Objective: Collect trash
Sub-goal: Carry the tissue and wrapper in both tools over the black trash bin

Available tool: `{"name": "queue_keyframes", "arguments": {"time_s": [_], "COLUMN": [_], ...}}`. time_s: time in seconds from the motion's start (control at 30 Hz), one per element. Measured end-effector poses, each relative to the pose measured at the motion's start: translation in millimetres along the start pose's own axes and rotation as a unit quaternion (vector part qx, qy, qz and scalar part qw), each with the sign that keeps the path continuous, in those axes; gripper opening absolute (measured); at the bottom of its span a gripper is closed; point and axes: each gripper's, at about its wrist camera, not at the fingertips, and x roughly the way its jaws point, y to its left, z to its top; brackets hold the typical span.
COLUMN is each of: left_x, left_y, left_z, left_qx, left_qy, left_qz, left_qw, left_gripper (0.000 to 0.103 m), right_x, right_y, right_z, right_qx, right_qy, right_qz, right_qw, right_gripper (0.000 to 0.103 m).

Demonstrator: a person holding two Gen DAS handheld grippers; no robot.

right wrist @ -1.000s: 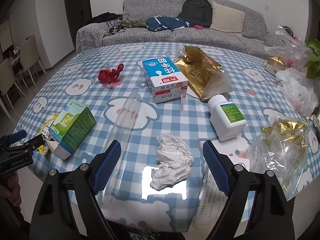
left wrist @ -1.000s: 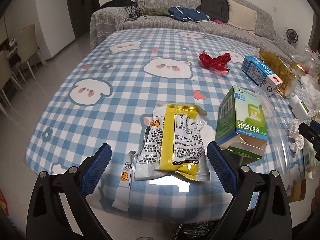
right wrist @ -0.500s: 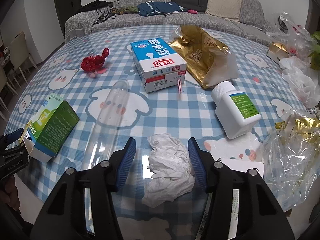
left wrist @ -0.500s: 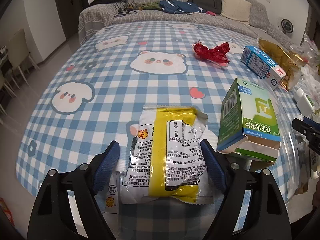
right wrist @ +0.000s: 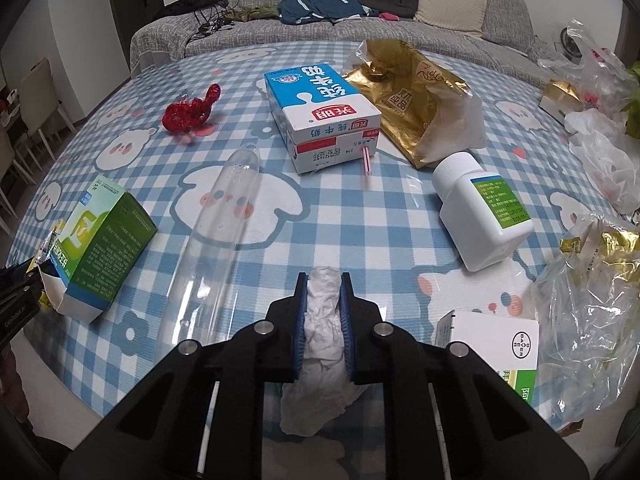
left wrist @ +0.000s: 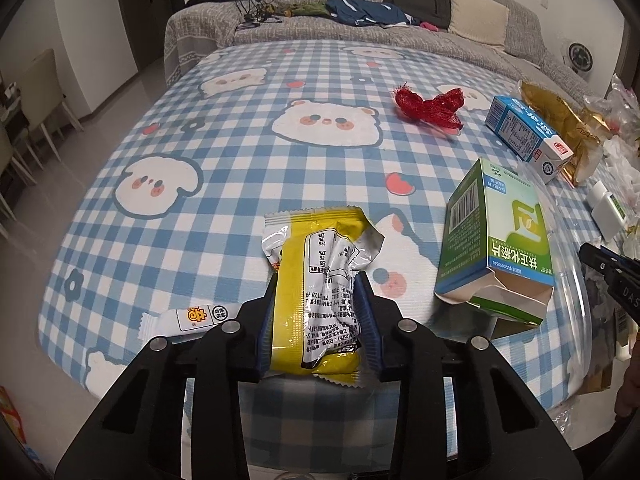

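Step in hand: grasp. Left gripper (left wrist: 316, 316), jaws just closed, clamps the crinkled yellow-and-silver foil snack wrapper (left wrist: 316, 280) at the near edge of the blue-checked round table (left wrist: 240, 152); long axis runs away from that edge. Right gripper (right wrist: 323, 320), likewise just closed, pinches the crumpled white tissue (right wrist: 323, 320) there. Next, probably: lift both clear, carry to a bin, none visible.

Even indoor light, sharp focus, strong fisheye bending, dark vignetted corners, faint glare on tablecloth (right wrist: 320, 216).
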Motion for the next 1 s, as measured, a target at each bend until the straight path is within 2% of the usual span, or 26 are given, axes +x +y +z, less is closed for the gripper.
{"name": "queue_keyframes", "arguments": {"time_s": [0.57, 0.8, 1.0], "left_x": [-30.6, -55.0, -69.0], "left_y": [-1.4, -9.8, -21.0], "left_z": [-3.4, -12.8, -26.6], "left_qx": [-0.007, -0.016, -0.003], "left_qy": [-0.028, -0.054, -0.055], "left_qz": [-0.004, -0.017, -0.023], "left_qw": [0.9996, 0.9983, 0.9982], "left_gripper": [0.033, 0.033, 0.033], "right_x": [-28.8, -47.4, -70.5], "right_y": [-0.7, -9.8, -11.6], "right_z": [-2.1, -19.9, -34.0], "right_qx": [-0.002, 0.005, 0.005], "right_qy": [-0.025, -0.039, -0.048], "right_qz": [0.009, 0.018, 0.016], "right_qw": [1.0, 0.999, 0.999], "right_gripper": [0.012, 0.012, 0.012]}}
